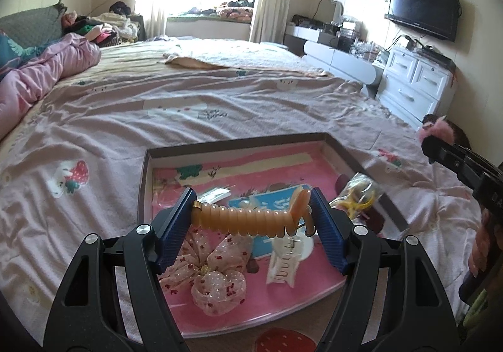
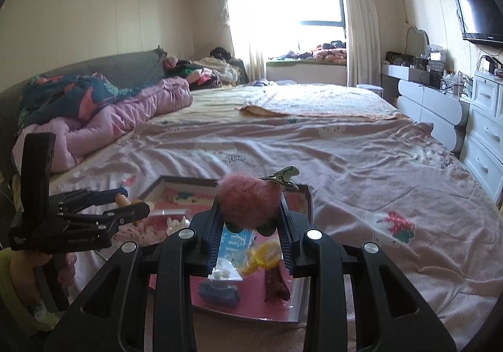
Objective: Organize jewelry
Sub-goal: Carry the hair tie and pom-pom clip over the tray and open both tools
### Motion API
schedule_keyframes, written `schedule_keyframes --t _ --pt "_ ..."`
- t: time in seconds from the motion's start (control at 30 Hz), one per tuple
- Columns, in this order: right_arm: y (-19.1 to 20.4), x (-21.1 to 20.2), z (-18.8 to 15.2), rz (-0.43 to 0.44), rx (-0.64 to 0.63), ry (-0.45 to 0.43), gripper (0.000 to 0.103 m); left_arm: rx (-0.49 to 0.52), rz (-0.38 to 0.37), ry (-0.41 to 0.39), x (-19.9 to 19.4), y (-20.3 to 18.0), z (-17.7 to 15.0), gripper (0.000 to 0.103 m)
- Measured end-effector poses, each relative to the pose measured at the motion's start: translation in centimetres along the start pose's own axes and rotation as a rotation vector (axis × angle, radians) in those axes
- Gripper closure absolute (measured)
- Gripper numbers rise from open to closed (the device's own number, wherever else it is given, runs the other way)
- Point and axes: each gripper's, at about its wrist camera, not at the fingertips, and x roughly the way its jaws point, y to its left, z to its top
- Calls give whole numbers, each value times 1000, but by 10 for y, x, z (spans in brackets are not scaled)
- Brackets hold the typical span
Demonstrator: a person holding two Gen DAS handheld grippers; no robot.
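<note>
A shallow dark-rimmed tray (image 1: 341, 149) with a pink cartoon-printed floor is seen lying on a wrinkled pale pink bedsheet (image 1: 125, 119), near the front edge of the bed. The left gripper (image 1: 254, 220) is held above the near part of the tray, its blue pads clamped wide on the two ends of an orange spiral hair tie (image 1: 248, 220), which is stretched straight between them; a small gold band is seen at the tie's left end. Below it, inside the tray, a sheer dotted fabric bow (image 1: 207, 276) is lying at the near left, a white claw clip (image 1: 283, 264) just to its right, a blue card (image 1: 267, 204) behind them, and a clear bag with yellow pieces (image 1: 358, 195) against the right wall. The right gripper (image 2: 251, 217) is held over the right part of the tray, its fingers closed narrowly on a fluffy pink pom-pom hair clip (image 2: 248, 201); the metal alligator clip part is seen sticking out to the far right above the pads. Under it a dark red clip (image 2: 276, 286) and a blue item are lying on the tray floor. In the right wrist view, the left gripper is seen at the left with a hand around its handle. A pink quilt (image 2: 125, 125) is bunched at the far left of the bed; white drawers (image 1: 415, 85) and a wall TV (image 1: 422, 12) are seen at the right.
</note>
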Motion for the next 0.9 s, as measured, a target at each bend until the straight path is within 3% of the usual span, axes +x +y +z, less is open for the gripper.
schedule_keyframes --t 0.7,0.9 --pt "21 60 -48 -1 -21 246 71 -21 35 106 34 11 -21 38" --pt "21 54 -47 -4 -20 236 51 -20 39 107 29 9 -23 29"
